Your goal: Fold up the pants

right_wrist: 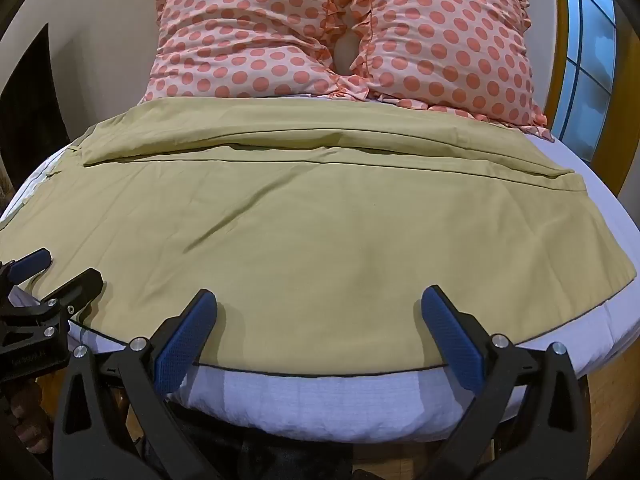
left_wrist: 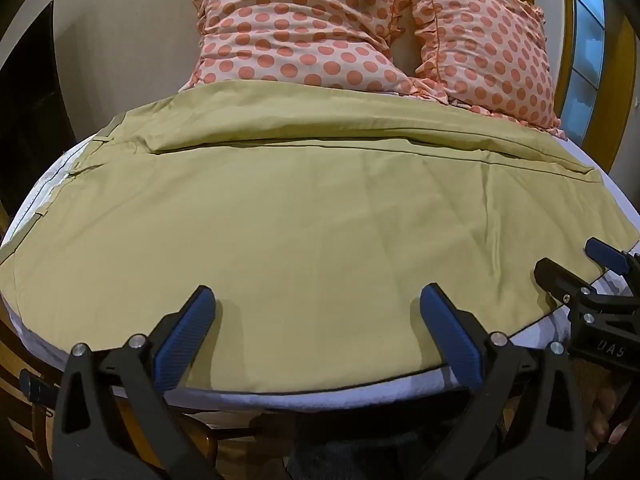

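Olive-green pants (left_wrist: 312,216) lie flat across the bed, waistband at the left, leg hems at the right, one leg edge folded along the far side; they also show in the right wrist view (right_wrist: 312,216). My left gripper (left_wrist: 318,304) is open and empty, its blue pads just above the pants' near edge. My right gripper (right_wrist: 319,304) is open and empty over the near edge further right. The right gripper (left_wrist: 576,264) shows at the right of the left wrist view, and the left gripper (right_wrist: 60,270) at the left of the right wrist view.
The pants rest on a white mattress (right_wrist: 320,404). Two polka-dot pillows (right_wrist: 248,40) (right_wrist: 448,48) lie at the head of the bed. A window (right_wrist: 588,56) is at the right, and a dark opening (left_wrist: 28,120) at the left.
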The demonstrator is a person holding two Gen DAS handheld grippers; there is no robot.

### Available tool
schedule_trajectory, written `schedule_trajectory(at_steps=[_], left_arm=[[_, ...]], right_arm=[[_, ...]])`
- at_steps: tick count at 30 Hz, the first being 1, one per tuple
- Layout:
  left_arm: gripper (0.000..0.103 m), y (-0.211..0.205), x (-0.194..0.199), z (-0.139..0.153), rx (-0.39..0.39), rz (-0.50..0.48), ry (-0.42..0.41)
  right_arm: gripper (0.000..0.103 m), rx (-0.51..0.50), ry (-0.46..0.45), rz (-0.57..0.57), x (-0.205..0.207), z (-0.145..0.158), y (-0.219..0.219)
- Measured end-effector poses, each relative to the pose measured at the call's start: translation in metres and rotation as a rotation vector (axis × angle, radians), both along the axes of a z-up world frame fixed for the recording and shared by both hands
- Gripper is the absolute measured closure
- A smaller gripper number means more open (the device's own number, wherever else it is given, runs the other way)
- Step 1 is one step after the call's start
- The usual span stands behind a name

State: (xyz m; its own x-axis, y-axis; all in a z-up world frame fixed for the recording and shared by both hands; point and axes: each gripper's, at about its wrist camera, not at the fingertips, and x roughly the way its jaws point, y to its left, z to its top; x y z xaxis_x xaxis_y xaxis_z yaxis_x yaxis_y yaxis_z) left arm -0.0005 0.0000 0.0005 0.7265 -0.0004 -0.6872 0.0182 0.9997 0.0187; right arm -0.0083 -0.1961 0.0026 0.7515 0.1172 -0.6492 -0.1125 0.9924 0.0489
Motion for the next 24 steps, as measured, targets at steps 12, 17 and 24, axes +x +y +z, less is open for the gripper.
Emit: schedule_trajectory(at_steps=[12,17,24], left_arm=[[0.002,0.0000,0.0001,-0.0002,0.002,0.000,0.003],[0.002,-0.0001,0.0000,-0.0001,0.004,0.000,0.001],[0.002,-0.0002,0.0000,-0.0001,0.004,0.000,0.001]], right_arm=[[0.001,0.001,0.000,0.001,0.0002,0.0001,-0.0001],[0.001,0.001,-0.001,0.000,0.0001,0.0001,-0.0001],[0.001,0.001,-0.003,0.000,-0.0006,-0.0020,0.0000]])
